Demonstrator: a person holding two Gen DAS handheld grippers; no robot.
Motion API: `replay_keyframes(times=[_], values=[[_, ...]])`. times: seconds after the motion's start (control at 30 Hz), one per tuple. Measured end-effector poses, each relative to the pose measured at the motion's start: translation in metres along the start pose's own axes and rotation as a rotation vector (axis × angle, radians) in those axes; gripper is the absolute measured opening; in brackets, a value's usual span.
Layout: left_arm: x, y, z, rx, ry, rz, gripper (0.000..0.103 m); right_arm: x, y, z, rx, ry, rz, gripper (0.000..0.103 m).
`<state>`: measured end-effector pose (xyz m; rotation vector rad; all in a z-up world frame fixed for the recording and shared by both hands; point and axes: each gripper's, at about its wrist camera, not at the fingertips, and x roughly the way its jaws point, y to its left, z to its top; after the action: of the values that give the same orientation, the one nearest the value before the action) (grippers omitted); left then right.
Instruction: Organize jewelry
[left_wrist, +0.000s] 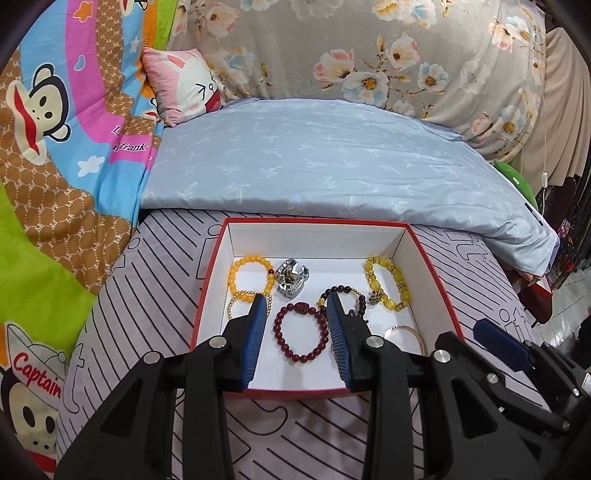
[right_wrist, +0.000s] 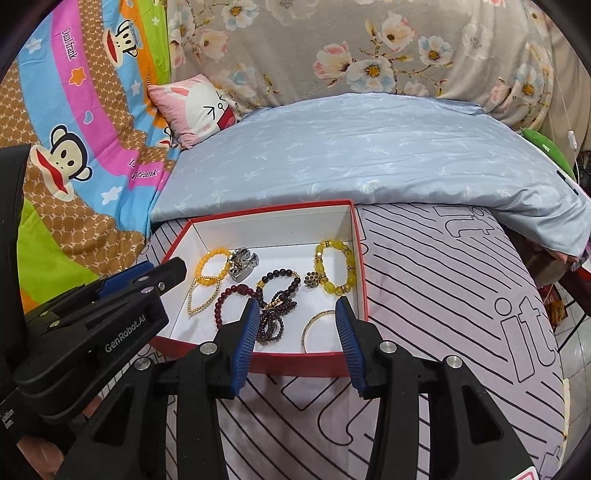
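A red box with a white inside (left_wrist: 317, 222) lies on the striped bedsheet and holds the jewelry. Inside are a yellow bead bracelet (left_wrist: 236, 271), a silver piece (left_wrist: 293, 278), a dark red bead bracelet (left_wrist: 299, 332), a chunky yellow bracelet (left_wrist: 388, 284) and a thin bangle (left_wrist: 408, 329). My left gripper (left_wrist: 296, 301) hovers open over the box's near half, nothing between its pads. In the right wrist view my right gripper (right_wrist: 297, 302) also stands open above the near edge of the box (right_wrist: 269, 212), over a tangled dark bead strand (right_wrist: 277, 314) and the bangle (right_wrist: 314, 325).
A folded light blue quilt (left_wrist: 314, 162) lies right behind the box. A cartoon blanket (left_wrist: 55, 155) rises on the left, with a pink pillow (left_wrist: 184, 88) and a floral cover (left_wrist: 369, 48) at the back. The bed edge drops off at the right (right_wrist: 565, 332).
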<state>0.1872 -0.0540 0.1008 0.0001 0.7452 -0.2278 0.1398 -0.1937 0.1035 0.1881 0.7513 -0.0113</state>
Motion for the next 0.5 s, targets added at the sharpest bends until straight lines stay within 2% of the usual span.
replay_keyframes(times=[0.23, 0.4, 0.5], values=[[-0.008, 0.001, -0.009, 0.003, 0.005, 0.002, 0.033, -0.010, 0.004, -0.006, -0.011, -0.002, 0.001, 0.045], [-0.014, 0.002, -0.014, 0.002, -0.004, 0.016, 0.047, -0.014, 0.004, -0.010, -0.010, -0.006, -0.006, 0.050], [-0.016, 0.002, -0.018, 0.001, 0.000, 0.021, 0.049, -0.017, 0.003, -0.014, -0.008, -0.006, -0.015, 0.053]])
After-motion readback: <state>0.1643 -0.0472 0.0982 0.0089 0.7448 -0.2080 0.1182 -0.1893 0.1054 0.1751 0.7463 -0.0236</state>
